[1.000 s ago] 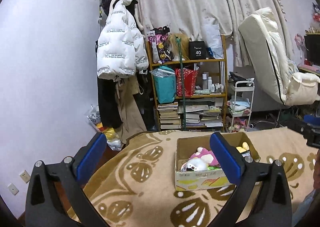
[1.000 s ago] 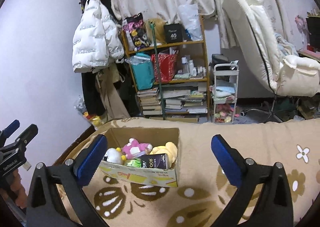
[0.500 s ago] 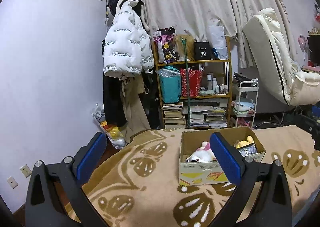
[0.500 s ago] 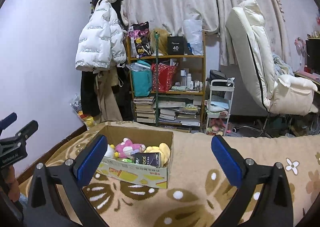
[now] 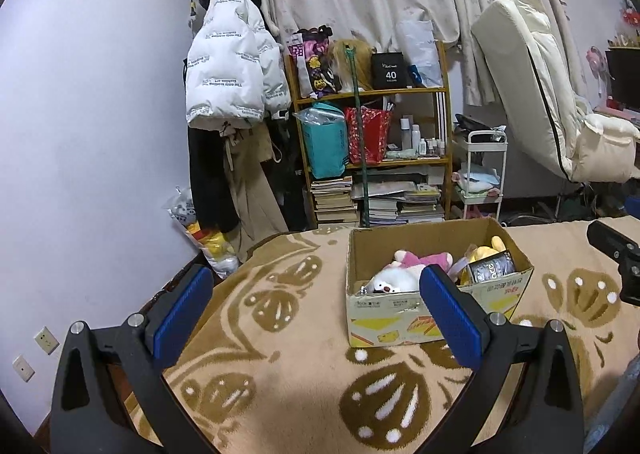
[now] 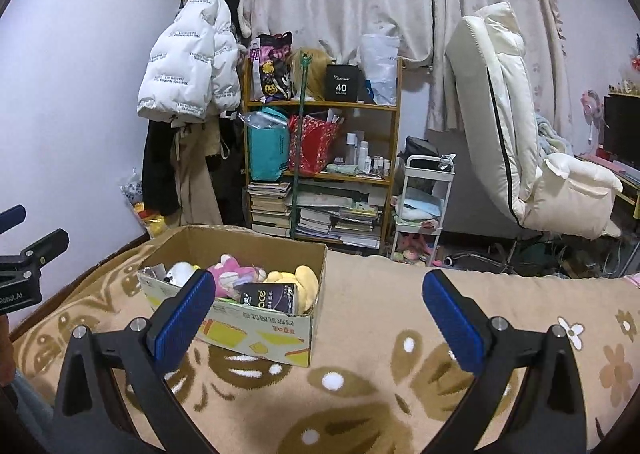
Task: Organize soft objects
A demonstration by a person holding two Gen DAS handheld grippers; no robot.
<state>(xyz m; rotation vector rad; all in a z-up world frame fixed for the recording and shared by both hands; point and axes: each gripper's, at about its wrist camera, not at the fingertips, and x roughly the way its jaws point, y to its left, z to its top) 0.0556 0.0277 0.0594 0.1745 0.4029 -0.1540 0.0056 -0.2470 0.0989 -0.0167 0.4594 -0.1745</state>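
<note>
While both grippers hung above the patterned beige blanket (image 5: 288, 366), neither held anything. At the far left, a white puffer jacket (image 5: 230, 70) hung against the wall, and next to it stood a wooden shelf (image 5: 370, 162) crowded with bags, bottles and stacked books. The left gripper (image 5: 316, 306) had its blue-padded fingers (image 5: 182, 308) spread wide over bare blanket, its right finger overlapping the near wall of the cardboard box (image 5: 384, 314) in view. That open box rested on the blanket, and inside it lay a white plush toy (image 5: 390, 282), a pink plush toy (image 5: 424, 259), a yellow plush toy (image 5: 486, 252) and a dark packet (image 5: 492, 268). The right gripper (image 6: 316, 308) was likewise spread wide and empty, the box just behind its left finger. Farther right, a white rolling cart (image 6: 424, 210) stood on the floor beside a cream reclining chair (image 6: 516, 142).
</note>
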